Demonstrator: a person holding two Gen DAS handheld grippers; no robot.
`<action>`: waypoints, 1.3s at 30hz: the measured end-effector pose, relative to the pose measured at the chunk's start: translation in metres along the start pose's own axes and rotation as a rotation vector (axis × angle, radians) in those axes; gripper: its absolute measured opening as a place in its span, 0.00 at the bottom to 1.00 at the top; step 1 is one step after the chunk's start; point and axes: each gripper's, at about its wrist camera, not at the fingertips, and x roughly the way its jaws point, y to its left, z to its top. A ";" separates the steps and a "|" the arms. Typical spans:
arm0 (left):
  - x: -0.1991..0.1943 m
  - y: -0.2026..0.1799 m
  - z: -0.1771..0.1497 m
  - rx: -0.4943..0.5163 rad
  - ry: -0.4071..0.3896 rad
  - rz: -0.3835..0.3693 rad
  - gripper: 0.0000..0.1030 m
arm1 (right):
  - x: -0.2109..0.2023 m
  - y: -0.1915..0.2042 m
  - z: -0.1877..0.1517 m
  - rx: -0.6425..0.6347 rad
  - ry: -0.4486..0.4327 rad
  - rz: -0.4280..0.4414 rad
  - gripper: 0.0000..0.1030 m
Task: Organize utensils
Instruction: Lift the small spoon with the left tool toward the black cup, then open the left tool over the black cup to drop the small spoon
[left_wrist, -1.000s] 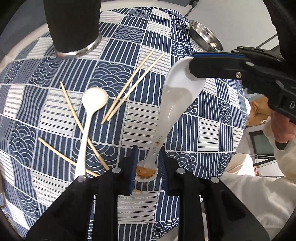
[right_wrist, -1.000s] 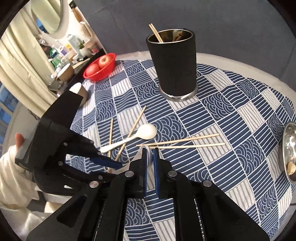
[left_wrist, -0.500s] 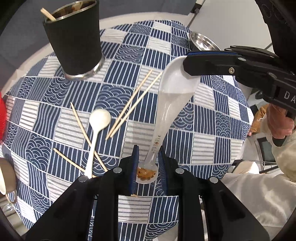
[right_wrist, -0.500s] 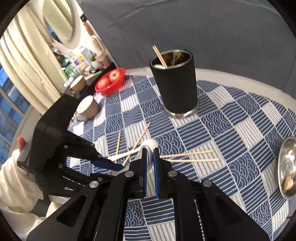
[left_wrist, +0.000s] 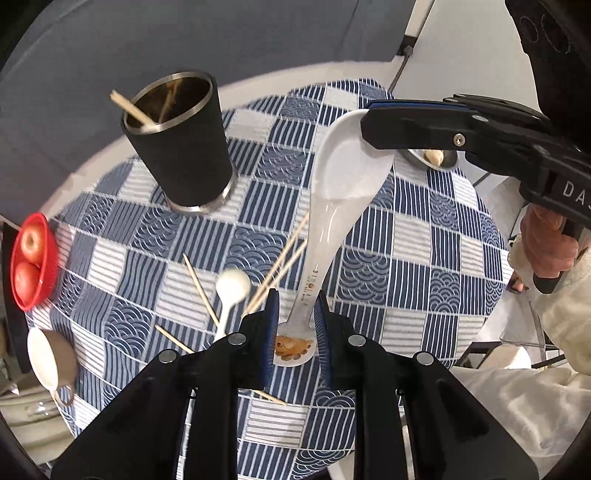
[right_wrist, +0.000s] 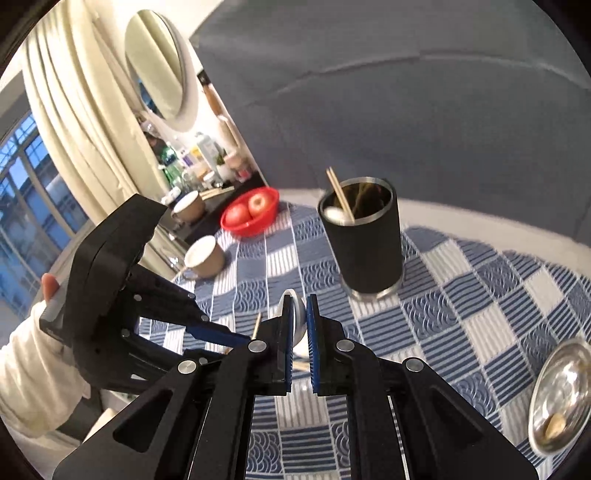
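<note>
A large white ceramic spoon (left_wrist: 332, 221) is held in the air between both grippers. My left gripper (left_wrist: 295, 325) is shut on its handle end, which has an orange print. My right gripper (right_wrist: 300, 325) is shut on the spoon's bowl (right_wrist: 295, 317); it also shows in the left wrist view (left_wrist: 373, 125). A black utensil cup (left_wrist: 181, 147) with a steel rim stands on the cloth and holds chopsticks; in the right wrist view (right_wrist: 364, 236) a white spoon head shows inside. A small white spoon (left_wrist: 231, 291) and several loose chopsticks (left_wrist: 280, 262) lie on the cloth below.
The round table has a blue and white patterned cloth (left_wrist: 406, 258). A red bowl of apples (left_wrist: 31, 258) and a brown cup (left_wrist: 51, 363) sit at the left edge. A steel dish (right_wrist: 561, 398) sits at the right. A grey sofa is behind.
Both grippers have lifted the large spoon higher above the table and tilted up; the black cup and the room beyond have come into fuller view. Both grips are unchanged.
</note>
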 end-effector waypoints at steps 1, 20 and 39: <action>-0.002 0.002 0.004 0.000 -0.005 0.003 0.20 | -0.002 0.000 0.006 -0.015 -0.012 -0.006 0.07; -0.029 0.058 0.106 0.005 -0.160 -0.045 0.17 | 0.001 -0.019 0.116 -0.135 -0.119 -0.133 0.07; 0.013 0.099 0.135 -0.019 -0.200 0.020 0.62 | 0.067 -0.042 0.142 -0.144 -0.098 -0.221 0.31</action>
